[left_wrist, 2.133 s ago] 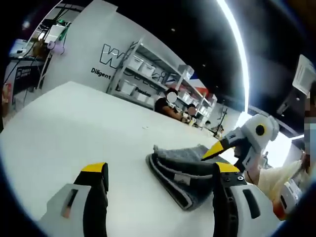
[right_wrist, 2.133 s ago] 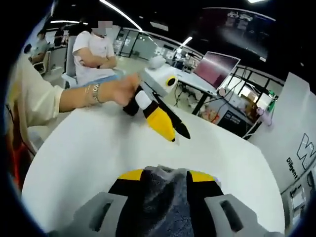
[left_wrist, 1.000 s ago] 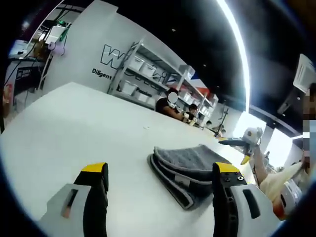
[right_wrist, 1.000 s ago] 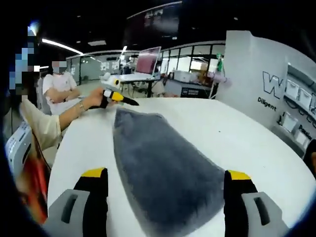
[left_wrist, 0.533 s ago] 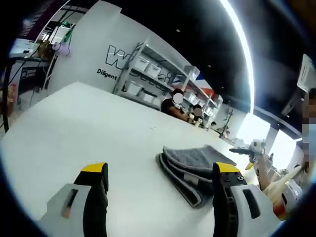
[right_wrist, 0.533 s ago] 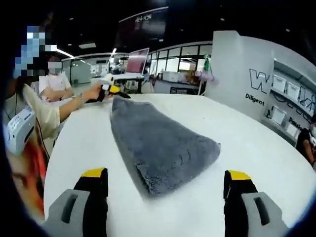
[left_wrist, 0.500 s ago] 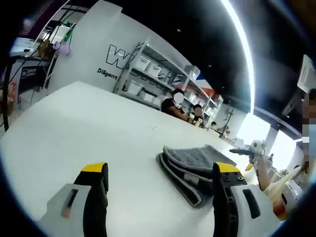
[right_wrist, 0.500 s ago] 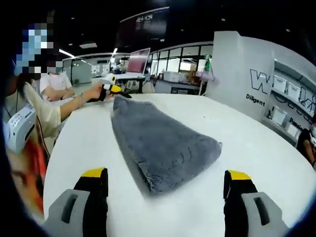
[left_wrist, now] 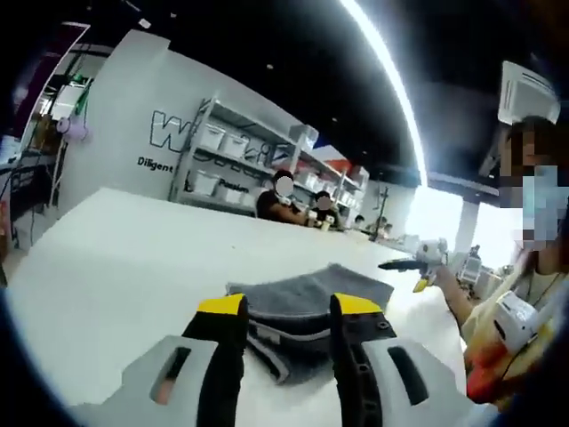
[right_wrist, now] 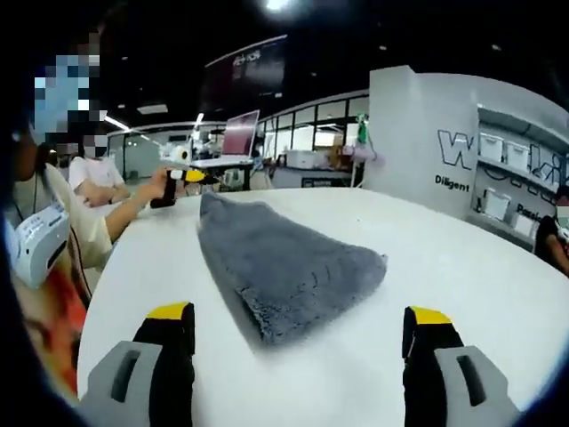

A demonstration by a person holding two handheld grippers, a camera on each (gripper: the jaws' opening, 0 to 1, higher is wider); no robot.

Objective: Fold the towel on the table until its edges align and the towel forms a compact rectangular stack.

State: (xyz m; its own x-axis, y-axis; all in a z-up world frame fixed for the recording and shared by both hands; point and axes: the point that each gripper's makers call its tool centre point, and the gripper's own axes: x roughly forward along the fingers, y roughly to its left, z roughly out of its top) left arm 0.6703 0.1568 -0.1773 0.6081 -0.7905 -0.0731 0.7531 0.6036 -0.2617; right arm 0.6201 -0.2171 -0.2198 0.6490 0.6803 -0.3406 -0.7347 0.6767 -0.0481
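A grey towel [left_wrist: 311, 283] lies folded in a layered stack on the white table [left_wrist: 107, 249]. Its stacked edges face my left gripper [left_wrist: 289, 307]. The left jaws stand narrowed with a gap, low over the towel's near corner, gripping nothing that I can see. In the right gripper view the towel [right_wrist: 284, 258] stretches away from my right gripper [right_wrist: 298, 316], which is wide open and short of its near edge. At the towel's far end a hand holds the left gripper [right_wrist: 200, 175]. Beyond the towel's right side, the right gripper [left_wrist: 387, 264] hovers.
The table [right_wrist: 444, 267] has bare room on every side of the towel. A person's sleeve [right_wrist: 53, 222] is at the left edge. Two seated people [left_wrist: 284, 191] and shelves [left_wrist: 222, 151] are behind the far edge; a monitor [right_wrist: 240, 133] stands on another desk.
My left jaws have narrowed from wide open, and that camera has moved closer to the towel. The right gripper stays open. The towel has not moved.
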